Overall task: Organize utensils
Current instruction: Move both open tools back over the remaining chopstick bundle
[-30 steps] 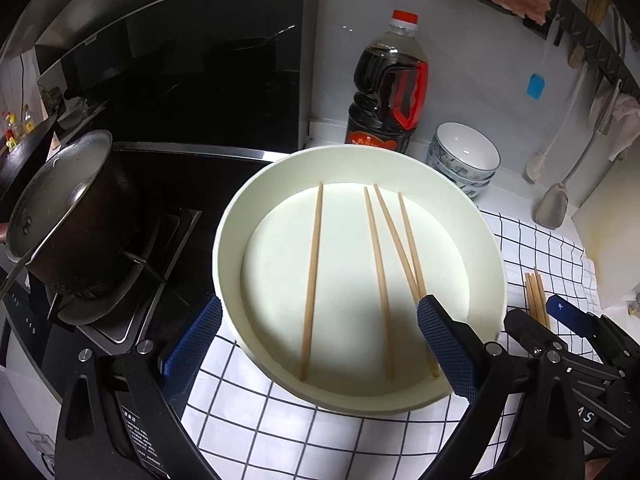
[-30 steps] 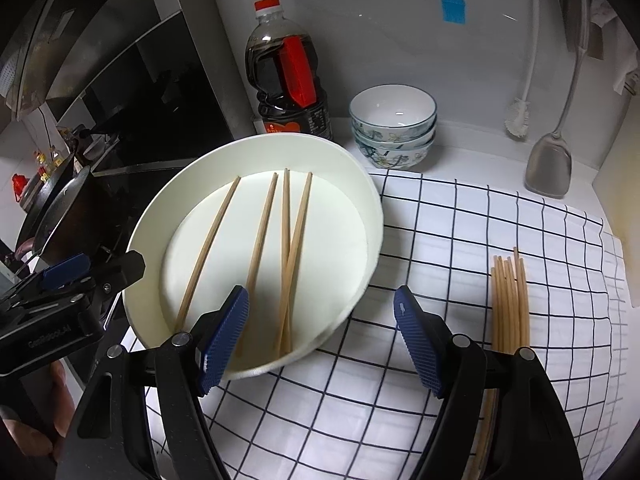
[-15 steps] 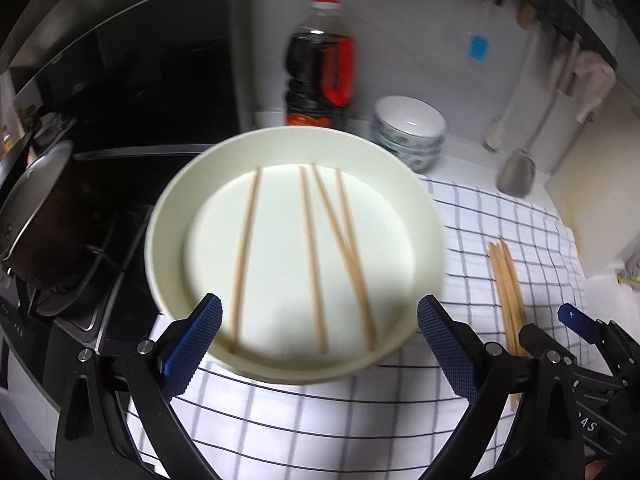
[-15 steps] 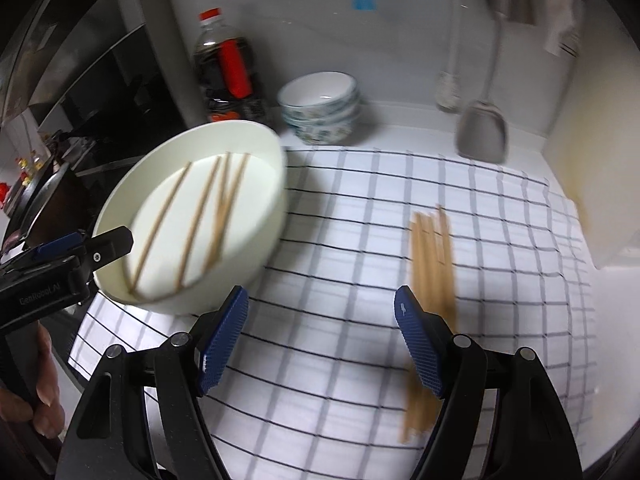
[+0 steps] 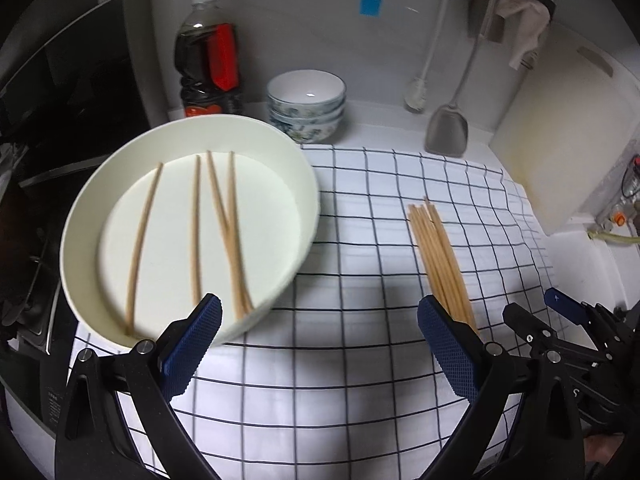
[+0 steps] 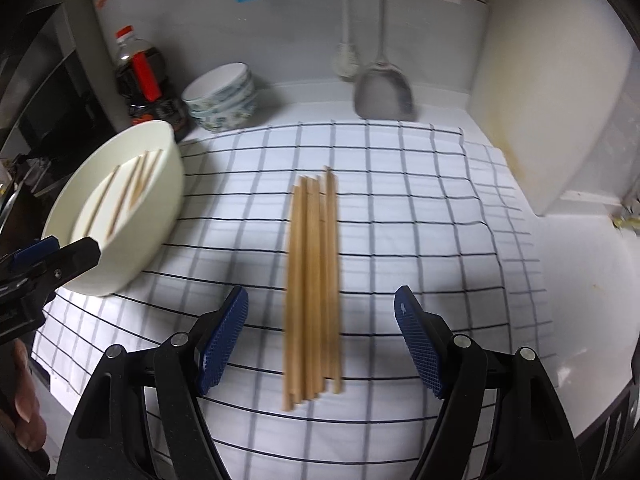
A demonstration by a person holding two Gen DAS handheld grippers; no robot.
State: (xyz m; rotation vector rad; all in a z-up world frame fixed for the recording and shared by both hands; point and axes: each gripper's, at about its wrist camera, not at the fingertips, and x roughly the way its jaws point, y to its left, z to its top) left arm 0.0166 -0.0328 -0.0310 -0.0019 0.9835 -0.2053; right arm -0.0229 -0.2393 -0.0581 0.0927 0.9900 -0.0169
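Right gripper (image 6: 320,340), fingers wide and empty, straddles the chopstick bundle (image 6: 312,280); judged next: lower, then close

A white counter (image 5: 580,248) runs under a grey-white wall (image 5: 304,20). A checked cloth (image 5: 360,248) covers most of it. A dark stove (image 5: 32,208) sits at left, a pale board (image 5: 560,140) leans at right. Light is dim and cool.

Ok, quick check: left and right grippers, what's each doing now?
Left gripper: open, holding nothing, above the cloth.
Right gripper: open, holding nothing, fingers either side of the chopsticks.
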